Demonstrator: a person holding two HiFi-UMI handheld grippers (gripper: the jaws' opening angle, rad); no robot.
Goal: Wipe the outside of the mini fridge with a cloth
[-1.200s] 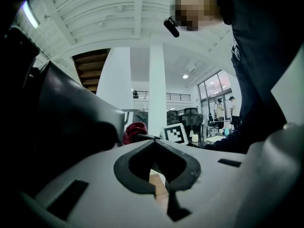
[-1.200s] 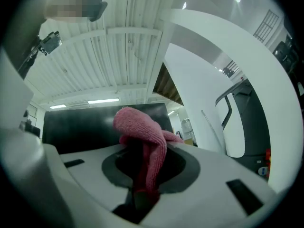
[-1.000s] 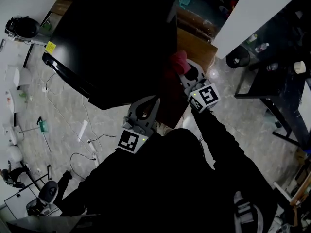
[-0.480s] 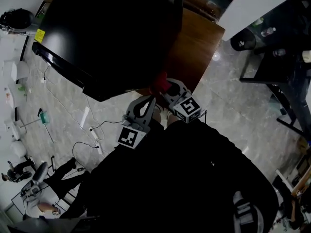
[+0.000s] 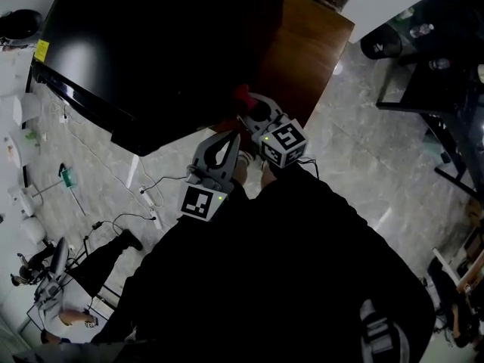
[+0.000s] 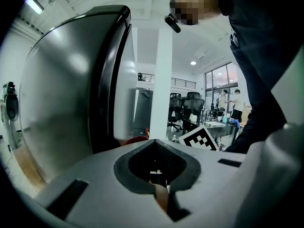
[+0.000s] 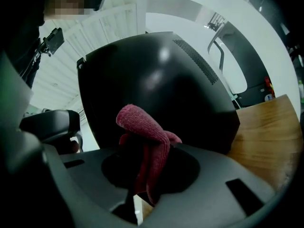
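Note:
The black mini fridge [image 5: 159,51] fills the upper left of the head view, standing on a wooden table [image 5: 306,48]. My right gripper [image 5: 253,112] is shut on a red cloth [image 5: 242,95] beside the fridge's near right corner; in the right gripper view the red cloth [image 7: 145,137] sticks up from the jaws in front of the fridge [image 7: 156,89]. My left gripper [image 5: 219,151] hangs just below the fridge's front edge, its jaws closed with nothing in them. The left gripper view shows the fridge [image 6: 71,89] and its door edge close ahead.
Cables and a power strip [image 5: 147,203] lie on the grey floor at the left. A dark desk frame [image 5: 431,74] stands at the right with bottles on it. A white pillar [image 6: 161,80] and office chairs [image 6: 187,106] are behind the fridge.
My right gripper with the red cloth has come down and left along the fridge's side toward its near corner. The left gripper has stayed about where it was.

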